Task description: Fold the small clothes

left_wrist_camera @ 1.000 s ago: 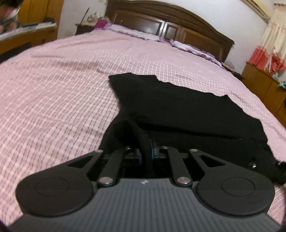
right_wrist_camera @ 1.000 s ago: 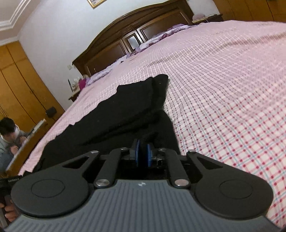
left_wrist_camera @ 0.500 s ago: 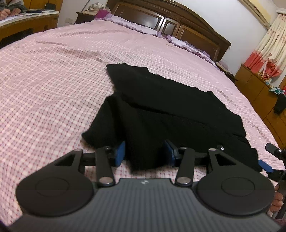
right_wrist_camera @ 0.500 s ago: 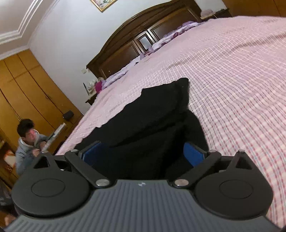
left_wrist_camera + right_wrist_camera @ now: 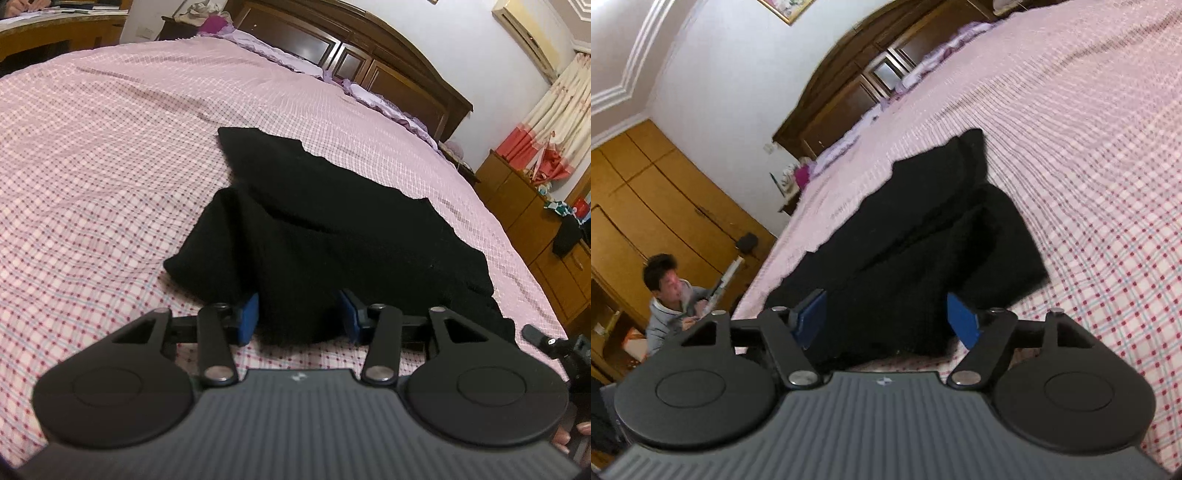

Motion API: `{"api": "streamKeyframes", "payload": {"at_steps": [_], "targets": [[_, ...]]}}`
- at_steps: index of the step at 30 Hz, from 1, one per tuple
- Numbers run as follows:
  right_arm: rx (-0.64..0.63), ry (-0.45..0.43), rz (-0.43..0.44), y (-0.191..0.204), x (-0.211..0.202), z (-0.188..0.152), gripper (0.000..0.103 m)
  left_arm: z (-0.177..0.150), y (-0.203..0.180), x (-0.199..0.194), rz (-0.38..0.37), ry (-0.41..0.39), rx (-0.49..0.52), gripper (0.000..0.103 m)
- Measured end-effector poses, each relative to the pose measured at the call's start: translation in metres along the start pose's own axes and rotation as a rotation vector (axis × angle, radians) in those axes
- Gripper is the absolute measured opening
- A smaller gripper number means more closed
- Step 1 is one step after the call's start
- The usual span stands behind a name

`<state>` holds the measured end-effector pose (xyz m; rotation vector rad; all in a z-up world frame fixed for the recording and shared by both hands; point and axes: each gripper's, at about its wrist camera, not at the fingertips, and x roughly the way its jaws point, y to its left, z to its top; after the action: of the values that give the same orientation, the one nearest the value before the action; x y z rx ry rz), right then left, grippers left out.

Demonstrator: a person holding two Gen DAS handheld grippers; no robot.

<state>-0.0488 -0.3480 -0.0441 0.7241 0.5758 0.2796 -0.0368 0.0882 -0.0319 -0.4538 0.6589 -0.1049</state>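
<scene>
Closest to me, my left gripper (image 5: 298, 317) has its blue pads spread, the near hem of the black garment (image 5: 332, 229) lying loose between them, not pinched. My right gripper (image 5: 886, 321) is likewise spread wide over the other end of that hem. I judge the fold laid, which is why nothing is clamped. The garment rests doubled on the pink checked bedspread (image 5: 92, 155). Beyond stands the dark wooden headboard (image 5: 369, 62).
</scene>
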Motion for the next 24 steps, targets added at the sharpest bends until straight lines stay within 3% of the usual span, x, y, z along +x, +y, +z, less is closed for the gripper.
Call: {"api": "streamKeyframes", "payload": {"at_steps": [4,7,10,11,12,14,24], "targets": [[0.014,0.013,-0.019,-0.008,0.009,-0.002,0.074,-0.002,-0.005,0.002,-0.029,0.001,0.012,0.044],[-0.006,0.012,-0.032,-0.007,0.013,-0.002,0.066,-0.002,-0.006,0.006,-0.06,0.008,0.006,0.033],[0.01,0.019,-0.041,-0.01,0.017,0.004,0.044,0.001,-0.004,0.014,-0.075,0.021,-0.013,0.017],[0.024,0.019,-0.037,-0.012,0.017,0.007,0.032,0.003,-0.004,0.015,-0.075,0.022,-0.017,0.012],[0.038,0.019,-0.028,-0.014,0.017,0.011,0.02,0.005,-0.004,0.015,-0.076,0.017,-0.021,0.009],[0.05,0.001,-0.012,-0.013,0.015,0.017,0.01,0.01,-0.006,0.01,-0.091,-0.007,-0.019,0.008],[-0.017,-0.165,0.13,0.023,-0.004,0.057,0.006,0.052,-0.03,-0.017,-0.121,-0.181,0.021,0.008]]}}
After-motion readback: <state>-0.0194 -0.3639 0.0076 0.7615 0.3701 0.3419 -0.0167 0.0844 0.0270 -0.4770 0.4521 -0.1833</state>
